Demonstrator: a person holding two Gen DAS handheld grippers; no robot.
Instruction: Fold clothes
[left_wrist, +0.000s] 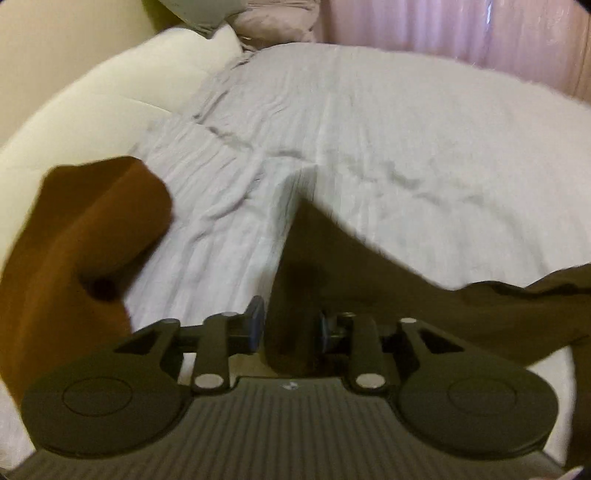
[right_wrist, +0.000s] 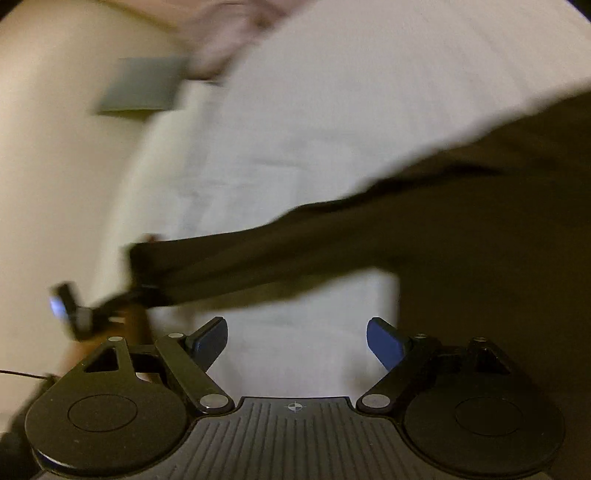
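Soft, limp dark garment drapes from the left gripper pinching its fold; right gripper gapes empty

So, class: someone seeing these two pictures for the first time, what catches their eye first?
Most striking is the dark garment stretched across the pale bedsheet, one end pinched in the left gripper at the bottom of its view. A brown garment lies bunched at the left edge. The right gripper hangs wide open over bare sheet.
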